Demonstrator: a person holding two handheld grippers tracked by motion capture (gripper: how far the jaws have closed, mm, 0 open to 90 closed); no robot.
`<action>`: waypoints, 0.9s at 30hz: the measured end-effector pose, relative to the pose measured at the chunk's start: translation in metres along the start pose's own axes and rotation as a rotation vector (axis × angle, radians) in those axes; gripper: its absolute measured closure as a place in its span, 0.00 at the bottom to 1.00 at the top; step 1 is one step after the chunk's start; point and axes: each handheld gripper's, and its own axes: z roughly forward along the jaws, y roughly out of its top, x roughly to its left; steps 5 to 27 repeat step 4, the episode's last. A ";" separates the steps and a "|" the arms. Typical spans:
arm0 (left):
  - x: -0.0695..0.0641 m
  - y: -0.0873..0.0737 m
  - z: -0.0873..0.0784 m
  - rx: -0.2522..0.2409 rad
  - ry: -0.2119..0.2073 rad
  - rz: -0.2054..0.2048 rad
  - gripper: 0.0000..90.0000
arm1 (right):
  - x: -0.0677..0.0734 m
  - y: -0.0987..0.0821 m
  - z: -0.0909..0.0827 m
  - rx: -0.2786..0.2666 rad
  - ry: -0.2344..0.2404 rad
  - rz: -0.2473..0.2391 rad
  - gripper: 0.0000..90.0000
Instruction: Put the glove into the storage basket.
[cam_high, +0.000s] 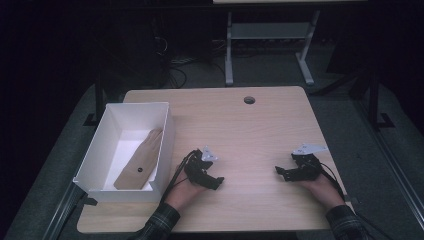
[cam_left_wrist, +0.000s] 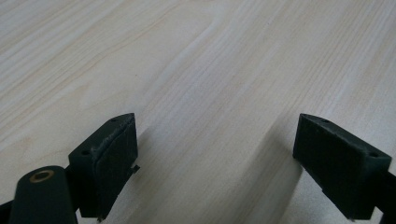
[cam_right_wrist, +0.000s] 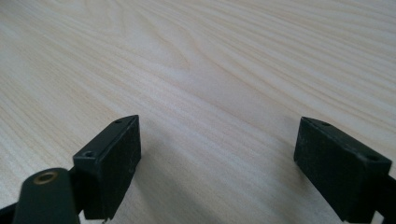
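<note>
The left gripper (cam_high: 212, 182) is spread wide with nothing between its two black jaws. In the left gripper view it (cam_left_wrist: 212, 163) looks down at bare wood. It rests low on the pale wooden tabletop (cam_high: 250, 135), just to the right of the white open box (cam_high: 167, 135). A hand (cam_high: 187, 192) in a checked sleeve holds it from below.

The right gripper (cam_high: 282, 172) is also spread wide and holds nothing. In the right gripper view it (cam_right_wrist: 217, 161) has plain wood grain between its jaws. It sits far to the right of the white open box, well apart from the left gripper, and points back toward it. Another hand (cam_high: 322, 190) holds it.

A flat tan wooden hand shape with a small dark hole (cam_high: 141, 162) lies inside the white open box. Its fingers point to the far end of the box. The box stands at the left side of the tabletop. A small round grey hole (cam_high: 249, 100) is in the tabletop, far behind the box and to its right.
</note>
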 end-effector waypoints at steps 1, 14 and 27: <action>0.000 -0.001 0.000 -0.008 -0.003 -0.002 0.14 | 0.000 0.000 0.000 0.000 0.000 0.000 0.16; 0.001 -0.005 0.000 -0.036 0.000 0.006 0.14 | 0.000 0.000 0.000 0.000 0.000 0.000 0.16; 0.001 -0.005 0.000 -0.036 0.000 0.006 0.14 | 0.000 0.000 0.000 0.000 0.000 0.000 0.16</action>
